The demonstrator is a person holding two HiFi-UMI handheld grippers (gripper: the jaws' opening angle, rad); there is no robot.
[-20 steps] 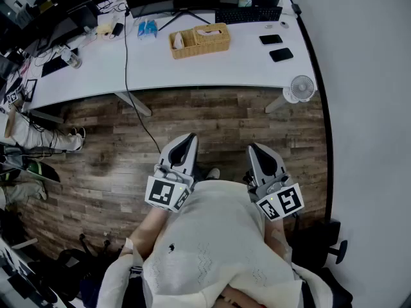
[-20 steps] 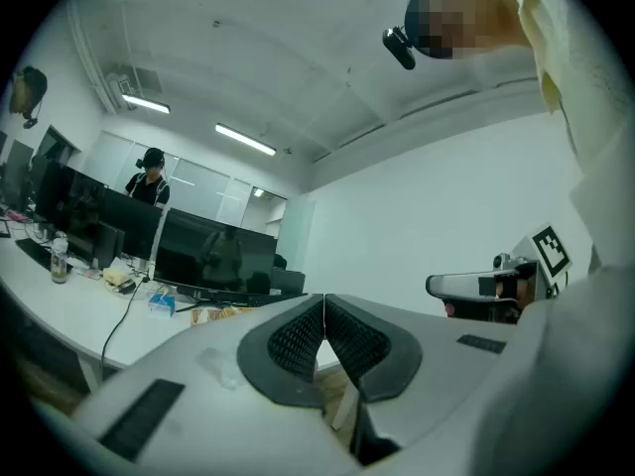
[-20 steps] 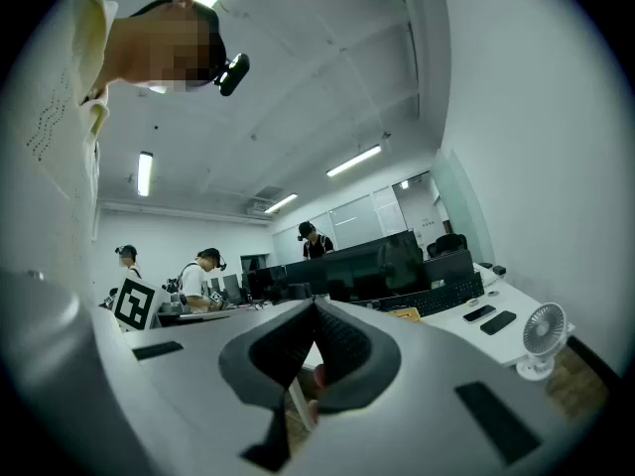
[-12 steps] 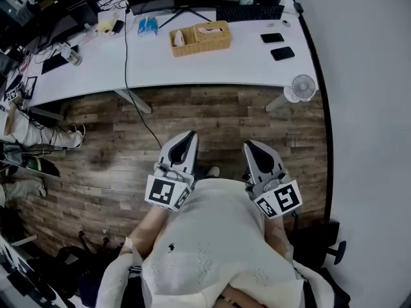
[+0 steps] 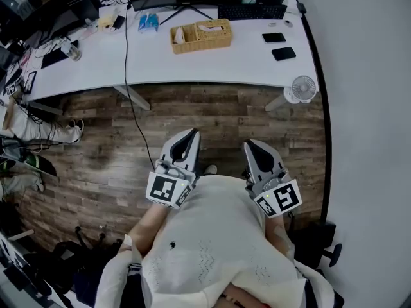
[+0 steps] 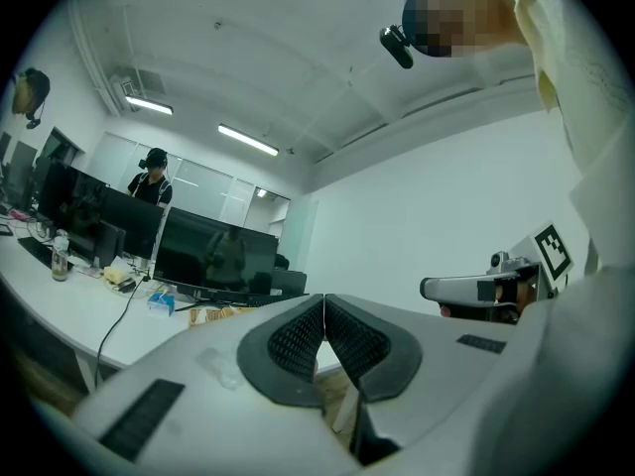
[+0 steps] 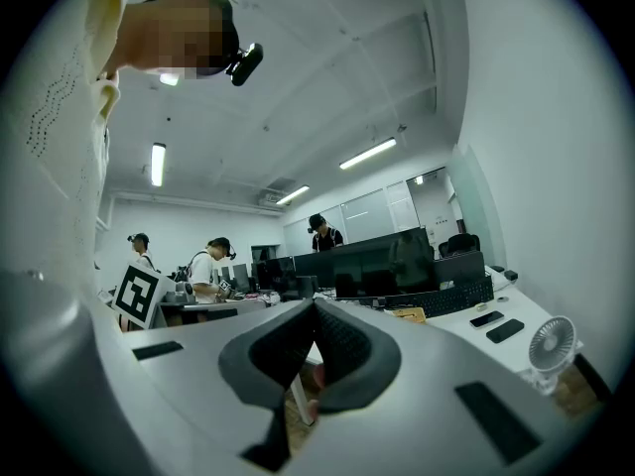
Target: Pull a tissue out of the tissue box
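The left gripper's (image 5: 190,135) jaws are seen pressed together tip to tip, with nothing held between them; the right gripper's (image 5: 250,144) jaws are likewise closed and empty. Both grippers are held level and side by side in front of the person's body, over the wooden floor (image 5: 212,114) and short of the white desk's (image 5: 192,66) near edge, with their tips aimed toward the desk. The tissue box (image 5: 214,33), a woven wicker one, is set on the desk toward its far edge, well apart from both pairs of jaws and untouched by them. Its long axis is laid along the desk's length, crosswise to the jaws, and its slot is turned upward with a white tissue (image 5: 210,26) showing in it. A keyboard (image 5: 250,11) is seen at the desk's far edge, and two dark phones (image 5: 273,38) are laid toward the desk's right end
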